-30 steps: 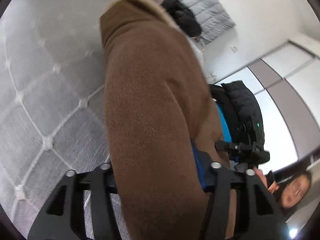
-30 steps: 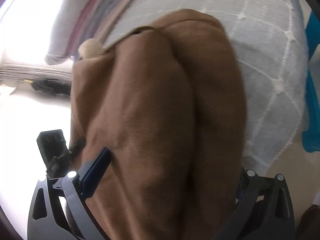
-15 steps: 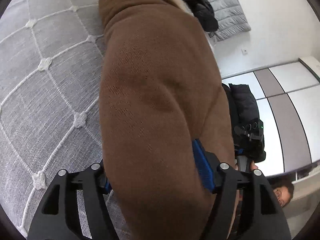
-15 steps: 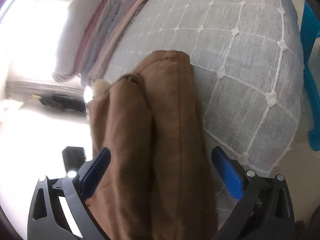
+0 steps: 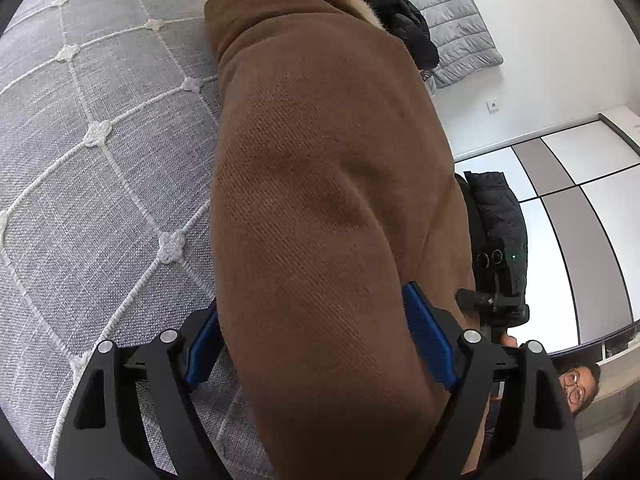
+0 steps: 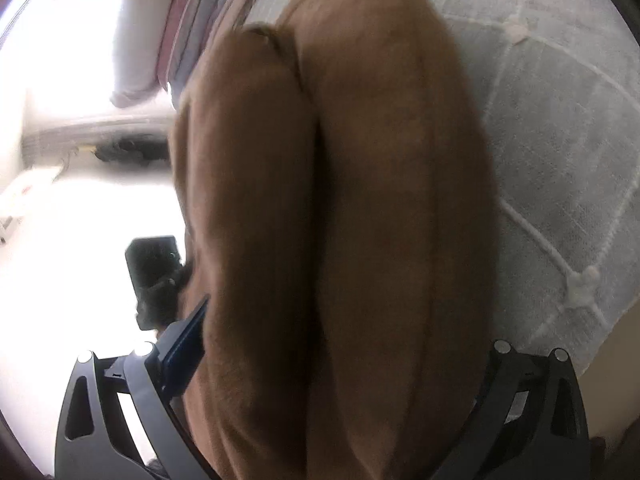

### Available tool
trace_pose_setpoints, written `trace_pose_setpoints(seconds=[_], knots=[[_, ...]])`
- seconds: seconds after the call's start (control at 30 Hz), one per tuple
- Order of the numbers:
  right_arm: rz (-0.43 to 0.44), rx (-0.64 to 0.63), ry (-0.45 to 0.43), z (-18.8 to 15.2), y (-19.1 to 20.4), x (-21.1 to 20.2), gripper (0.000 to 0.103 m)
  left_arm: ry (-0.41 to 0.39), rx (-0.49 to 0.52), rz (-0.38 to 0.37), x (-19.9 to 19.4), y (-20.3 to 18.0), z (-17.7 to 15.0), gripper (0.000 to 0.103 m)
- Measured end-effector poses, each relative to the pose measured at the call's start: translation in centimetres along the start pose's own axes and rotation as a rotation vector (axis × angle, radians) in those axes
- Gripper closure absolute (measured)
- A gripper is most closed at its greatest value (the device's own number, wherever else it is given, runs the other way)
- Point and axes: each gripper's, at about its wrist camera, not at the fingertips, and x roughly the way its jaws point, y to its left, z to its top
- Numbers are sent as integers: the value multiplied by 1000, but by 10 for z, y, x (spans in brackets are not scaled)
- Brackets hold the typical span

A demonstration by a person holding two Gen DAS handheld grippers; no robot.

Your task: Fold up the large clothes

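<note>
A thick brown coat with a pale fur collar fills both views, folded into a bulky roll over the grey quilted bed. My left gripper has its blue pads on both sides of the folded coat and holds it. In the right wrist view the coat shows as two rolled layers side by side. My right gripper straddles that bundle. Its left blue pad presses the cloth. Its right pad is hidden behind the coat.
The bed runs under the coat. Striped bedding lies at the head. A black jacket and grey quilted cover lie beyond. A person stands by wardrobe doors. A black device shows left.
The right gripper moved closer onto the coat bundle, which now fills its view. The left gripper stays clamped on the coat and shifted slightly over the bed.
</note>
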Motion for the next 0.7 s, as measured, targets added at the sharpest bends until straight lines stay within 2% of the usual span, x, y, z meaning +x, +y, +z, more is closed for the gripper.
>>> trace_pose_setpoints(seconds=[0.2, 0.33, 0.37, 0.43, 0.53, 0.63, 0.7], knots=[[63, 43, -9, 9, -13, 10, 5, -6, -2, 5, 2, -4, 0, 23], [73, -50, -7, 10, 4, 21, 8, -9, -1, 10, 2, -6, -1, 23], [64, -93, -17, 7, 12, 22, 10, -12, 1, 12, 2, -8, 0, 23], [38, -133, -45, 2, 22, 21, 34, -17, 26, 10, 1, -14, -1, 23], [66, -187, -95, -5, 36, 14, 43, -29, 49, 17, -2, -22, -1, 28], [118, -234, -129, -12, 50, 7, 43, -28, 16, -37, -10, -19, 2, 35], [156, -275, -156, -16, 64, 3, 43, -34, 21, -55, -18, -23, 2, 37]])
